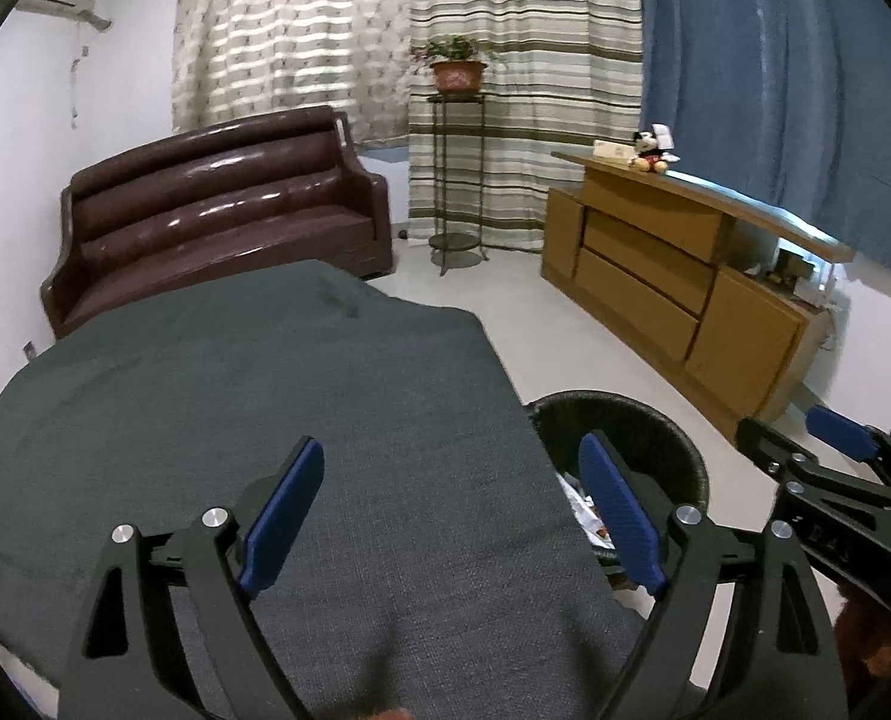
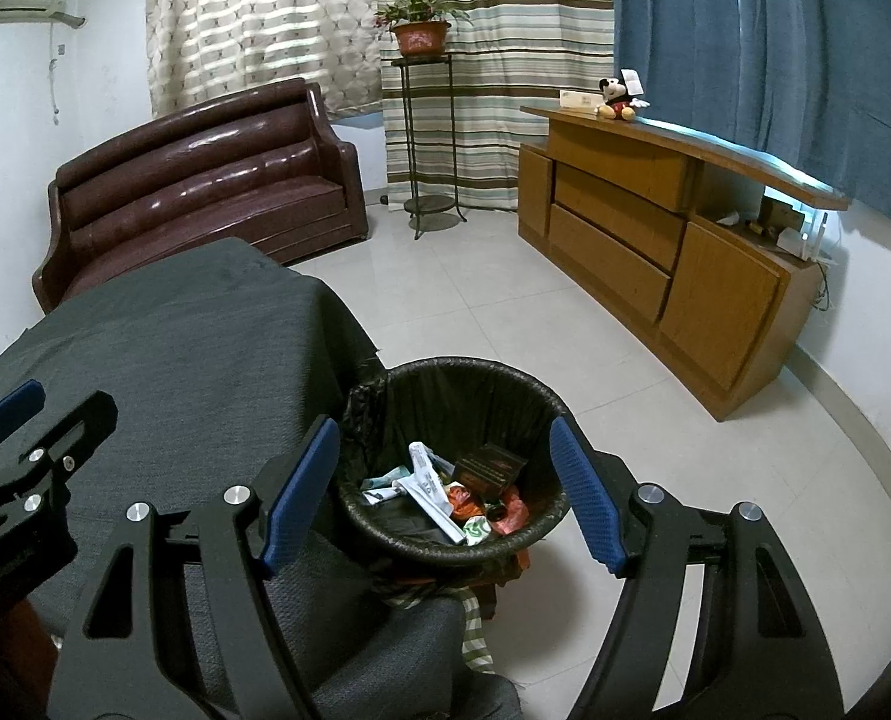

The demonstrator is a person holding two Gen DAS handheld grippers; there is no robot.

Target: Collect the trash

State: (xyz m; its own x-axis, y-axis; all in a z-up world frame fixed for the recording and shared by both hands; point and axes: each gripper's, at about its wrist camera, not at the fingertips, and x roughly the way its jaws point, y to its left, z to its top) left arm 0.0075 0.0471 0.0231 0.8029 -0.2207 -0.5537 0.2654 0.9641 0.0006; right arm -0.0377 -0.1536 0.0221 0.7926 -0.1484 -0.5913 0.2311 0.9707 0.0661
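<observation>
A round bin lined with a black bag (image 2: 475, 396) stands on the floor beside the grey-clothed table (image 2: 193, 348). Inside it lie several pieces of trash (image 2: 445, 486): white wrappers, a dark small box, red and green scraps. My right gripper (image 2: 445, 450) hovers open above the bin with nothing between its blue pads. My left gripper (image 1: 452, 480) is open over the table's grey cloth (image 1: 265, 372), empty too. In the left wrist view the bin (image 1: 637, 426) shows just past the table's right edge, and the right gripper's fingers (image 1: 838, 432) reach in from the right.
A brown leather sofa (image 2: 205, 180) stands behind the table. A metal plant stand with a potted plant (image 2: 421, 36) is by the striped curtains. A wooden cabinet (image 2: 655, 240) with a plush toy (image 2: 616, 97) lines the right wall. Pale floor tiles (image 2: 655, 450) surround the bin.
</observation>
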